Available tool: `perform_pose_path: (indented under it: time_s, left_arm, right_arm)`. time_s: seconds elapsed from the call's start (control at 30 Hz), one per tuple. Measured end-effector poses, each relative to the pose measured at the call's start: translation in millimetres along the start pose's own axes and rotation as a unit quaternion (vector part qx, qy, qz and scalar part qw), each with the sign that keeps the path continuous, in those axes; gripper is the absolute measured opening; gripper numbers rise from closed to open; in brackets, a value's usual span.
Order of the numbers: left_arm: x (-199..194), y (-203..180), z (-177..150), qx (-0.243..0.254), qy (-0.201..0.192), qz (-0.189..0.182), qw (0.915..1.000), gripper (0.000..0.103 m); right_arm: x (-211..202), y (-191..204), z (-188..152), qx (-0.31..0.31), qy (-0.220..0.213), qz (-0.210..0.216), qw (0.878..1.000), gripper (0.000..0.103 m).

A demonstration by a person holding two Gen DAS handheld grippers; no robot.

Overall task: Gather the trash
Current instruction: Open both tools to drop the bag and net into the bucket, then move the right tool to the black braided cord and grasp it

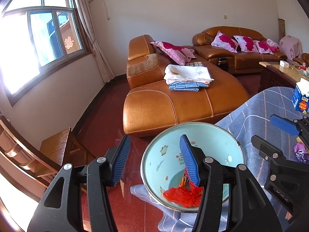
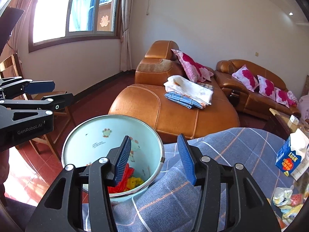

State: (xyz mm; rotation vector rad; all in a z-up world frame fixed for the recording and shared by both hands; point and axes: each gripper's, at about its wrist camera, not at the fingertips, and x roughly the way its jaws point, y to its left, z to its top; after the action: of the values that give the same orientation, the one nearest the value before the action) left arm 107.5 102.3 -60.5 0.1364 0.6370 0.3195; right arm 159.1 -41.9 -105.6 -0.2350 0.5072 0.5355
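A light blue bin [image 1: 166, 150] [image 2: 92, 135] with cartoon prints stands beside the table's edge. Red and orange wrappers [image 1: 179, 195] lie at its bottom; in the right wrist view they show as red and yellow scraps [image 2: 129, 181]. My left gripper [image 1: 154, 158] is open and empty, its right finger over the bin's mouth. My right gripper [image 2: 154, 158] is open and empty, straddling the bin's rim and the blue plaid tablecloth [image 2: 222, 154]. Crumpled wrappers [image 2: 283, 197] lie on the table at the right. A purple wrapper [image 1: 301, 152] lies behind the right gripper's body [image 1: 280, 154].
A blue and white carton [image 2: 291, 156] [image 1: 301, 96] stands on the table. An orange leather sofa [image 1: 173, 100] with folded cloths [image 1: 187, 75] is ahead. Wooden chairs [image 1: 56, 150] stand left on the red tile floor. The left gripper's body [image 2: 29, 112] shows at the left edge.
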Motion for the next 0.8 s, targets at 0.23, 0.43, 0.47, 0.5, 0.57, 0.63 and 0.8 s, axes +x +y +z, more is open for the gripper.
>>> perform_pose_path:
  time_s: [0.23, 0.43, 0.47, 0.5, 0.57, 0.63, 0.8]
  left_arm:
    - [-10, -14, -3, 0.002, -0.004, -0.035, 0.9994, 0.058]
    - [-26, -58, -16, 0.038, 0.0, -0.089, 0.9953, 0.06]
    - [-29, -67, -19, 0.046, 0.0, -0.099, 0.9941, 0.061]
    - [-33, -77, -21, 0.055, 0.001, -0.109, 0.9925, 0.062]
    - [-41, -95, -26, 0.072, 0.0, -0.13, 0.9889, 0.064]
    - [-52, -112, -31, 0.089, -0.008, -0.145, 0.9854, 0.064]
    - [-68, -141, -47, 0.102, 0.001, -0.174, 0.9793, 0.07]
  right_arm:
    - [-44, -17, 5, 0.03, -0.008, -0.037, 0.999, 0.056]
    - [-112, -50, -28, 0.073, -0.014, -0.108, 0.991, 0.064]
    - [-125, -57, -37, 0.083, -0.014, -0.127, 0.988, 0.066]
    - [-137, -64, -46, 0.093, -0.014, -0.148, 0.985, 0.068]
    - [-162, -79, -66, 0.122, -0.015, -0.179, 0.976, 0.071]
    - [-182, -93, -86, 0.152, -0.01, -0.209, 0.966, 0.073]
    - [-209, -108, -133, 0.232, 0.01, -0.237, 0.943, 0.073]
